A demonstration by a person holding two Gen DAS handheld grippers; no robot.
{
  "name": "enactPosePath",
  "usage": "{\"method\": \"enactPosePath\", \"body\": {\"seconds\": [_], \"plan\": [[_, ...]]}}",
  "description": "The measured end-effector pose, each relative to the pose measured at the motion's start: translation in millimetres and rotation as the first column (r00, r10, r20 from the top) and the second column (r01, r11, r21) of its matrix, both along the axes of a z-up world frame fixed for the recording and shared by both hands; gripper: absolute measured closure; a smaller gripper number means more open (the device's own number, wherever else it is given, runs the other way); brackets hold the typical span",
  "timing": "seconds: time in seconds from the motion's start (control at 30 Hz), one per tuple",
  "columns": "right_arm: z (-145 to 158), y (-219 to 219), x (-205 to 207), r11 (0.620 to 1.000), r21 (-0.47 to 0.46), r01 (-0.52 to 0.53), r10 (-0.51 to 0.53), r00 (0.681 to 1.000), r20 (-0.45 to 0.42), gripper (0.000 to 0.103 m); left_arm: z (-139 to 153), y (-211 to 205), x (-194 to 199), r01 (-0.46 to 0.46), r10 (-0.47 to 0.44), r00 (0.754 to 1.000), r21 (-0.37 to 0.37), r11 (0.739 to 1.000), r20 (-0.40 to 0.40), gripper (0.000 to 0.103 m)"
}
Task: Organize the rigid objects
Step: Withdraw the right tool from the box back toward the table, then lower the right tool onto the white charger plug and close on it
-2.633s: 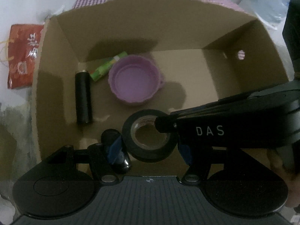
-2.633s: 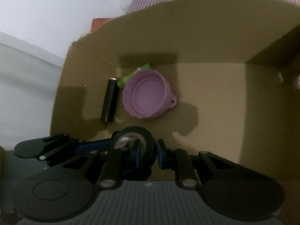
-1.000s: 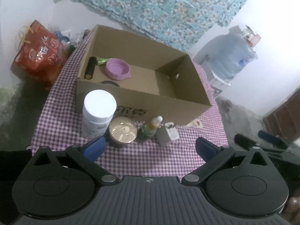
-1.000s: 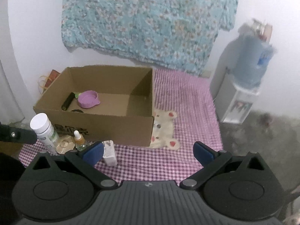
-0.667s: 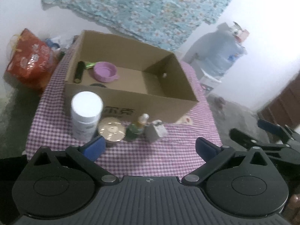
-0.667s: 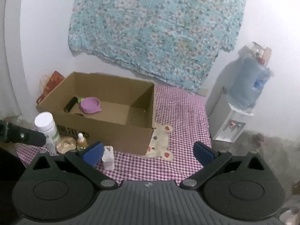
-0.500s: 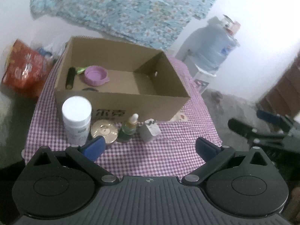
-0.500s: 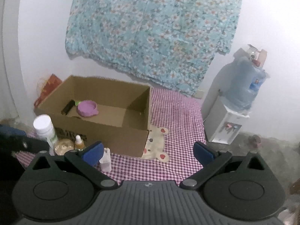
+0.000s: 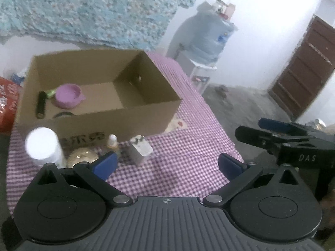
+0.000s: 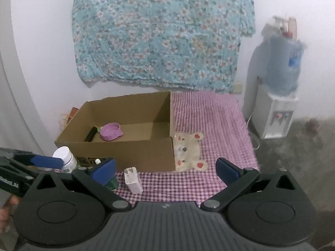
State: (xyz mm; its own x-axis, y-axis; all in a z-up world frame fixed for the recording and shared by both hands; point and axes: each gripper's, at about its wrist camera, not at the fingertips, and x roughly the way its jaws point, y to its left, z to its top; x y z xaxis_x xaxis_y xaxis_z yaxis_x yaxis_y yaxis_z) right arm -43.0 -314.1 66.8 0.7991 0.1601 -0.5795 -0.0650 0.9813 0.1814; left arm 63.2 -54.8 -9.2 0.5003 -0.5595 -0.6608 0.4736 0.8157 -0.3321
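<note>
Both tongs have pulled far back from the cardboard box, and the black tape roll now lies inside it by the purple bowl. The left tongs and right tongs are wide open and empty. "DAS" is readable on the right tongs; the box's dark print is blurred.

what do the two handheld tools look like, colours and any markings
Both look alike: a grey ribbed body, two round black discs, and black linkage arms with silver pivot bolts ending in blue pads. Left tool shows this up close. Right tool matches, and seen from the left wrist view its black side bears white letters "DAS". No cables or sleeves show.
</note>
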Motion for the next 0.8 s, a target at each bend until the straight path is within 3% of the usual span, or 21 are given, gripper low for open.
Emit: {"method": "enactPosePath", "body": {"seconds": [0.2, 0.37, 0.5, 0.63, 0.7, 0.73, 0.8], "plan": [[-25.5, -16.6, 23.5, 0.994, 0.112, 0.004, 0.005, 0.997, -0.073, 0.000, -35.6, -26.4, 15.4, 0.026, -0.026, 1.000, 0.121, 0.992, -0.001, 0.000], [-46.9, -14.3, 44.6, 0.981, 0.191, -0.033, 0.055, 0.992, -0.110, 0.000, -59.4, -49.7, 22.6, 0.057, -0.070, 0.997, 0.264, 0.963, 0.040, 0.000], [-64.9, -6.5, 63.4, 0.967, 0.242, -0.082, 0.122, 0.981, -0.154, 0.010, -71.9, -60.2, 27.4, 0.082, -0.101, 0.994, 0.301, 0.950, 0.050, 0.002], [-80.5, 4.6, 80.2, 0.955, 0.264, -0.135, 0.190, 0.962, -0.195, 0.028, -80.8, -66.5, 35.9, 0.088, -0.105, 0.994, 0.298, 0.950, 0.041, 0.010], [-87.6, 10.6, 87.7, 0.949, 0.271, -0.160, 0.220, 0.953, -0.209, 0.032, -85.7, -66.6, 41.5, 0.073, -0.089, 0.995, 0.294, 0.953, 0.042, 0.023], [-91.1, 13.1, 91.4, 0.946, 0.276, -0.172, 0.236, 0.947, -0.216, 0.035, -87.7, -66.7, 43.2, 0.072, -0.086, 0.996, 0.291, 0.954, 0.038, 0.035], [-97.1, 16.4, 98.3, 0.937, 0.292, -0.190, 0.261, 0.938, -0.227, 0.038, -92.2, -66.7, 48.3, 0.075, -0.083, 0.996, 0.282, 0.957, 0.015, 0.039]]}}
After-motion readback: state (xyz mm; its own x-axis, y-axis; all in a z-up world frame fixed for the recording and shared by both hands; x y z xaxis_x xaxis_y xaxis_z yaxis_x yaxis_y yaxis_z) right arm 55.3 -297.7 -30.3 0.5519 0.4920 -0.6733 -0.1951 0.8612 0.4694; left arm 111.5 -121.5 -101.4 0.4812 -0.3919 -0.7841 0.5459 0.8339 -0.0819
